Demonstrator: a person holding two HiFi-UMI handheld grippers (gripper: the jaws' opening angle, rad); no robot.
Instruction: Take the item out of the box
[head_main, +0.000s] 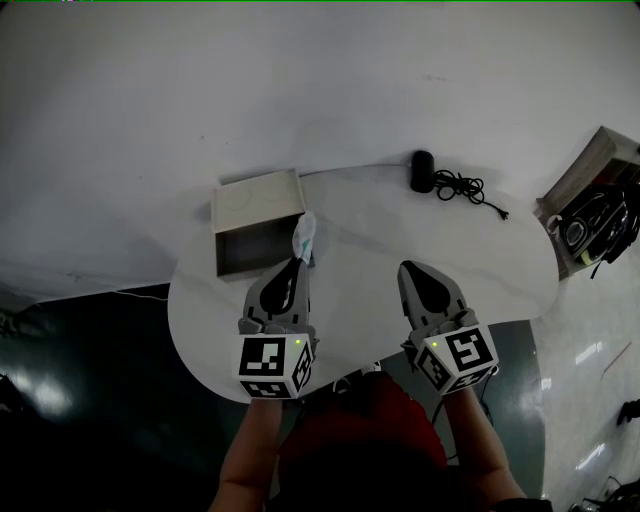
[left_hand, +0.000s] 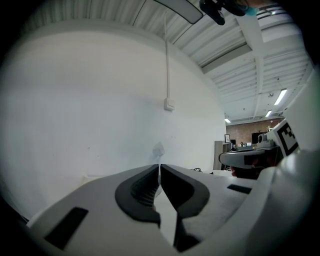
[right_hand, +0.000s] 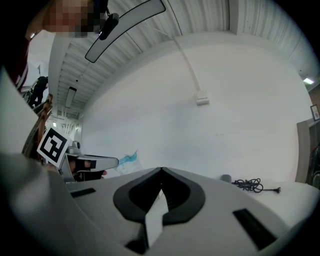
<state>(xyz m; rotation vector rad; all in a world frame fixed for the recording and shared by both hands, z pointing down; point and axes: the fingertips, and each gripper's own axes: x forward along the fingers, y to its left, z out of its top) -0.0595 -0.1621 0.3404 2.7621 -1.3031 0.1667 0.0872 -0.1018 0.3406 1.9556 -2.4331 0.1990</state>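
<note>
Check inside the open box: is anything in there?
The box floor looks bare in the head view. Its right corner is covered by the packet pinched in the left gripper, so that corner cannot be checked.

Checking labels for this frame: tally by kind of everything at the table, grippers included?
grippers: 2, left gripper and right gripper
box: 1
plastic packet: 1
black adapter with cable: 1
total: 5
</note>
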